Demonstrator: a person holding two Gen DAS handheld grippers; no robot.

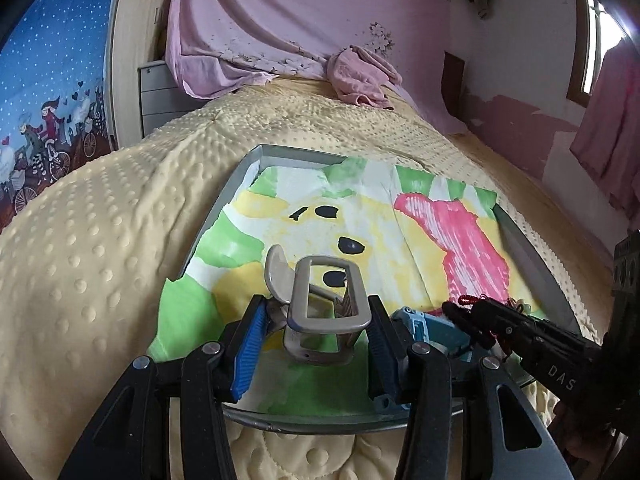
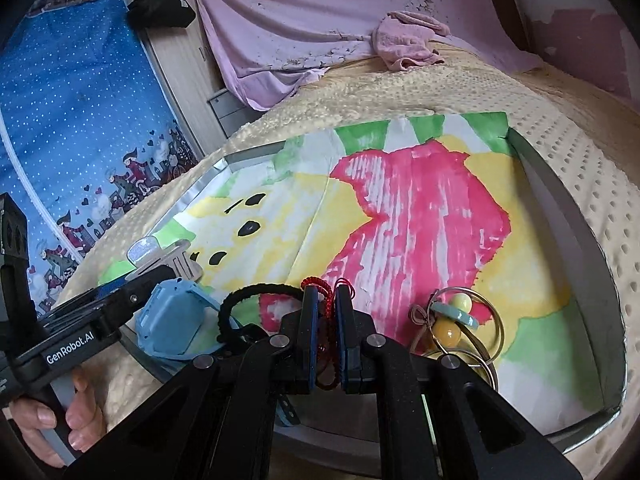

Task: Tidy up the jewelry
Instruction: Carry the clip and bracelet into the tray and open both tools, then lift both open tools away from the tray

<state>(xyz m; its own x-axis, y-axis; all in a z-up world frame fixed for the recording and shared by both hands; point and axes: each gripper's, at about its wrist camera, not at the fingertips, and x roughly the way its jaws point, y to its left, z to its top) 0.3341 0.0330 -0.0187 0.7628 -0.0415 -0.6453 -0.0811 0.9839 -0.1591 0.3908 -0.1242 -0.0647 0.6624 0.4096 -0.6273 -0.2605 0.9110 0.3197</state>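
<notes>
Over metal tray [image 1: 240,184] on bed [image 1: 100,240]: left tongs [image 1: 316,344] clamped on beige hair claw clip [image 1: 320,300], held above painted paper [image 2: 400,200]. Right tongs [image 2: 327,320] pinched tight on red cord bracelet [image 2: 326,290]. Blue watch [image 2: 172,320], black hair tie [image 2: 240,300], rings with beads [image 2: 460,312] lie in tray.

1. Bed [image 1: 120,240] covered by a cream dotted blanket.
2. Pink sheet [image 1: 280,12] draped behind the bed; a crumpled pink cloth [image 1: 362,76] lies at its foot.
3. Blue dotted curtain [image 2: 72,100] with cartoon border, at left.
4. Grey drawer unit [image 1: 156,92] beside a wooden panel.
5. Window [image 1: 592,40], bright daylight; pink curtain [image 1: 608,132] alongside.
6. Wall [image 1: 520,60], paint peeling.
</notes>
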